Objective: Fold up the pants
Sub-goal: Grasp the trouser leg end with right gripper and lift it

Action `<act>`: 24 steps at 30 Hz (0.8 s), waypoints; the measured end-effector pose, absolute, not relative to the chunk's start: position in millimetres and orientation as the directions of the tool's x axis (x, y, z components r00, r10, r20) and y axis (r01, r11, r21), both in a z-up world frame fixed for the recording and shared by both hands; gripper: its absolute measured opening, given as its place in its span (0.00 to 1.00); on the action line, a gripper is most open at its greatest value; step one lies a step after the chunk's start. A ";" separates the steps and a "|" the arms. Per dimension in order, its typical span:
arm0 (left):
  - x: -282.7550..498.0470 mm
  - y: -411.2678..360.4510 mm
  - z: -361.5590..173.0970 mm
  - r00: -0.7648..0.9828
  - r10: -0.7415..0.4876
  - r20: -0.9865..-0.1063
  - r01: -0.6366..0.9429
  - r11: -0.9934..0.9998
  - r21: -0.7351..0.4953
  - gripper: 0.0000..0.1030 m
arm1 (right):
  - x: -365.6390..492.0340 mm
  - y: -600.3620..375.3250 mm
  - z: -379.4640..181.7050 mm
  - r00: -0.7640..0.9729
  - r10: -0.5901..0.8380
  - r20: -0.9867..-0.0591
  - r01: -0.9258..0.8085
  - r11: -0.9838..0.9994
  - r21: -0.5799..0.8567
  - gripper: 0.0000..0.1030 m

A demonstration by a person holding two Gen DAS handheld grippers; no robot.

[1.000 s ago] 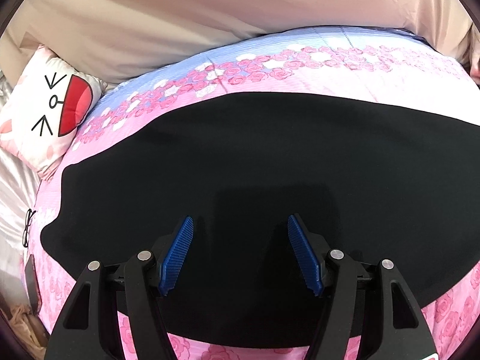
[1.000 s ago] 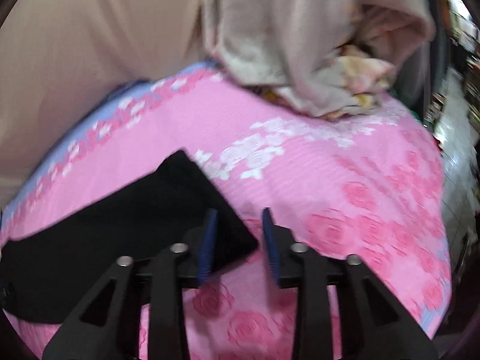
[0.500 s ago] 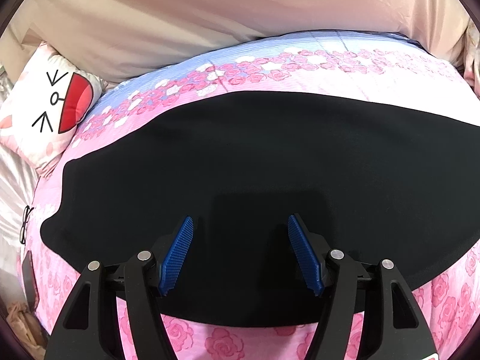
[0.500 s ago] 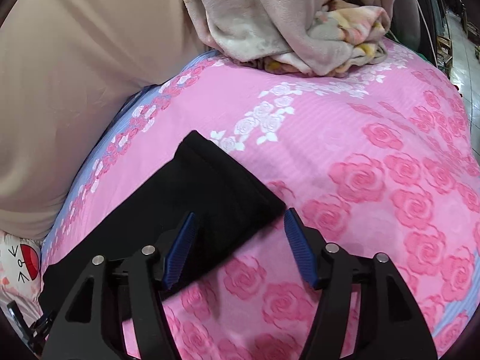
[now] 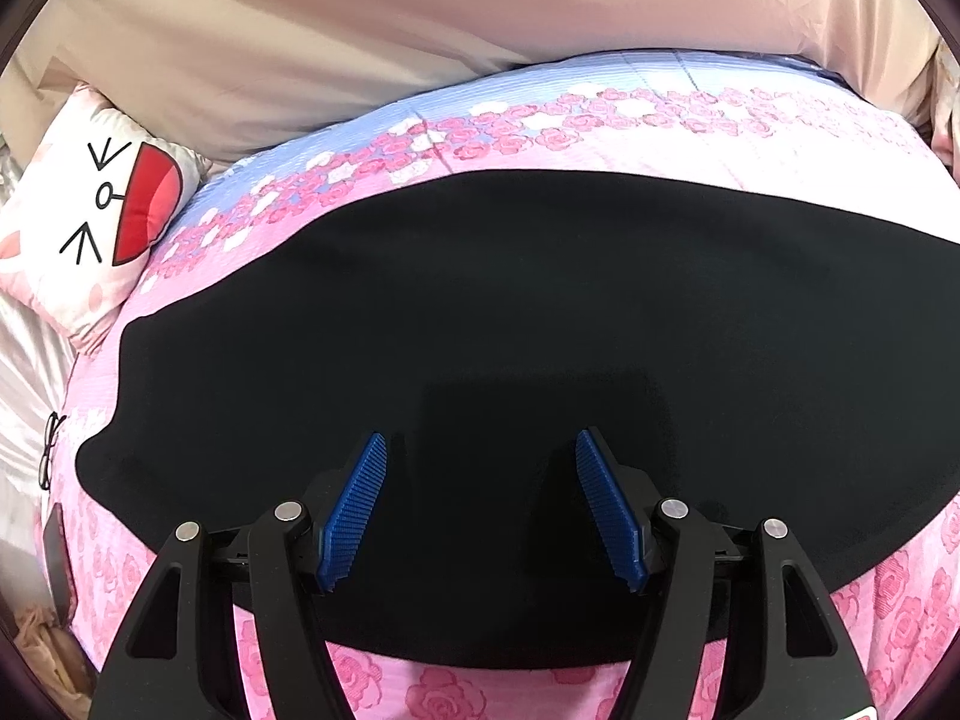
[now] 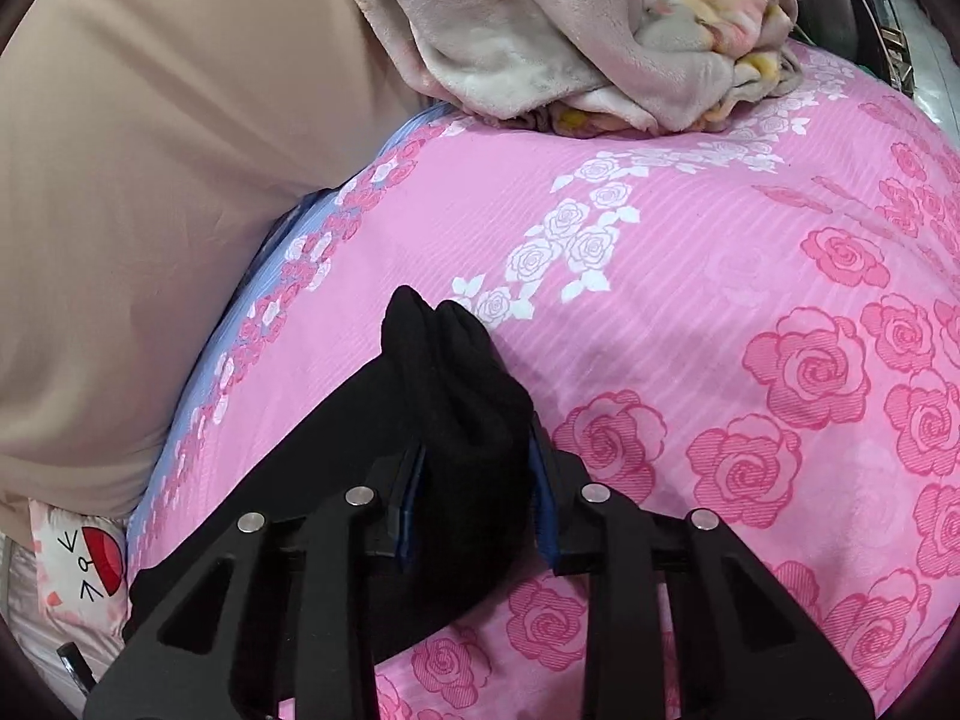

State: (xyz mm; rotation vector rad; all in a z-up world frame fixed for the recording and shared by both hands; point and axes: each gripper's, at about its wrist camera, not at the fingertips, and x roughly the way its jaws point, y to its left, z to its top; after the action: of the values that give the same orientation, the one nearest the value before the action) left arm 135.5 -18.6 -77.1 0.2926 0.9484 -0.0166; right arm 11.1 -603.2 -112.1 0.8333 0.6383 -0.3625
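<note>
Right tool (image 6: 474, 480) clamped on bunched hem end of black pants (image 6: 456, 372), lifted just ahead of its fingers. Left tool (image 5: 480, 504) spread wide, gripping nothing, poised above pants (image 5: 510, 330) lying flat across pink bedspread (image 5: 660, 132) beyond. Lengthwise fold apparently done; end-to-end fold only starting.

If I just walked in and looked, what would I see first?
You'd see the big black pants spread across the pink rose bedsheet, filling the middle of the bed. At one end, the right gripper is pinching a bunched-up bit of them, while the left gripper hovers open above the flat cloth. Off by the left edge sits a funny cartoon-face pillow.
</note>
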 end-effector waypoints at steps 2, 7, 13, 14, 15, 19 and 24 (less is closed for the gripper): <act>136.1 -17.8 -79.0 0.595 0.123 -0.795 0.135 0.959 0.249 0.70 | 11.2 -603.5 -112.0 0.755 -0.055 -0.654 0.534 0.630 0.564 0.27; 139.8 -6.2 -82.3 0.599 0.094 -0.796 0.118 0.972 0.204 0.79 | 12.9 -602.3 -110.7 0.743 -0.070 -0.666 0.553 0.624 0.552 0.27; 134.7 11.4 -77.4 0.592 0.064 -0.803 0.117 0.980 0.164 0.79 | 14.3 -581.0 -85.8 0.772 -0.080 -0.631 0.521 0.647 0.556 0.19; 133.9 15.6 -76.9 0.591 0.064 -0.804 0.113 0.981 0.160 0.79 | 16.5 -572.8 -75.9 0.783 -0.076 -0.617 0.502 0.663 0.555 0.18; 133.0 20.4 -76.3 0.591 0.064 -0.804 0.106 0.982 0.156 0.79 | 20.8 -561.4 -62.1 0.800 -0.064 -0.597 0.471 0.684 0.557 0.18; 129.2 46.2 -73.1 0.597 0.065 -0.800 0.064 0.990 0.129 0.79 | 47.2 -500.7 -8.7 0.848 0.015 -0.529 0.322 0.779 0.538 0.18; 120.8 81.0 -65.3 0.613 0.059 -0.788 0.018 0.996 0.089 0.79 | 97.1 -387.3 30.0 0.848 0.203 -0.489 0.081 0.862 0.500 0.18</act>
State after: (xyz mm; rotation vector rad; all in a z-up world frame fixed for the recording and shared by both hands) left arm 120.8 81.0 -65.3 0.0910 0.9115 0.0238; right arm 97.1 -387.3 30.0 0.5339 0.5607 0.0677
